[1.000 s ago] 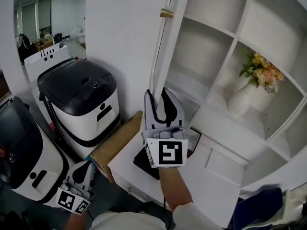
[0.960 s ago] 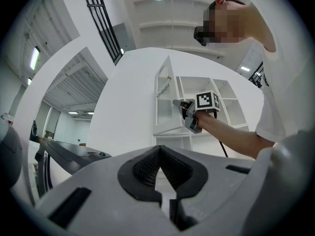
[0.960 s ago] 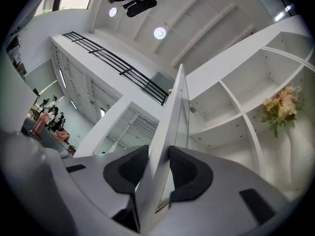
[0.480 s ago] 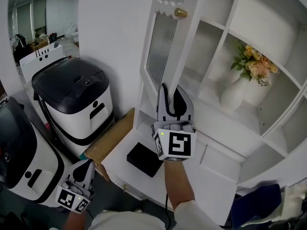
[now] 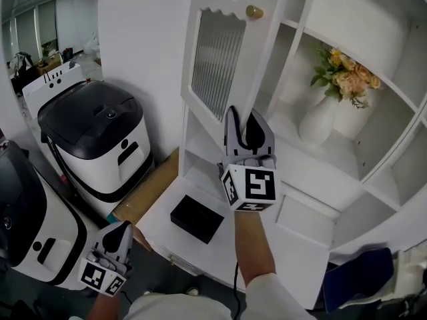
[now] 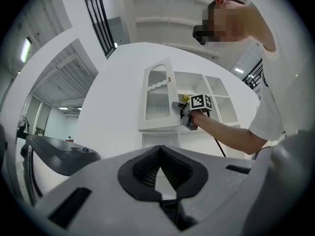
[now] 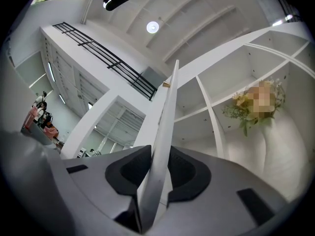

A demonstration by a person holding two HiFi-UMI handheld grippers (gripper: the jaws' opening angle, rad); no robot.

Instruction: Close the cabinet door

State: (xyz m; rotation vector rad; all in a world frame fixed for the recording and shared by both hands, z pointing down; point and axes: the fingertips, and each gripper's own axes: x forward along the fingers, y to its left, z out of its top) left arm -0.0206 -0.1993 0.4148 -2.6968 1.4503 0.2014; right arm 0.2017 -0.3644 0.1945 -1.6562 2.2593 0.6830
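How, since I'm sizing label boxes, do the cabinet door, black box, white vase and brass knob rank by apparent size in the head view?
1. cabinet door
2. black box and white vase: too alike to rank
3. brass knob

We hold the right gripper (image 5: 248,133) up at the lower free edge of the cabinet door (image 5: 215,59), with the jaws on either side of that edge. The door is partly open and has ribbed glass, with a gold knob (image 5: 253,11) up top. A white vase (image 5: 319,120) with flowers (image 5: 343,79) stands on the open shelves. A black box (image 5: 196,219) lies on the white counter (image 5: 170,235). The left gripper (image 5: 121,231) hangs low at left, near a cardboard box (image 5: 143,195) and a black-topped machine (image 5: 93,129).
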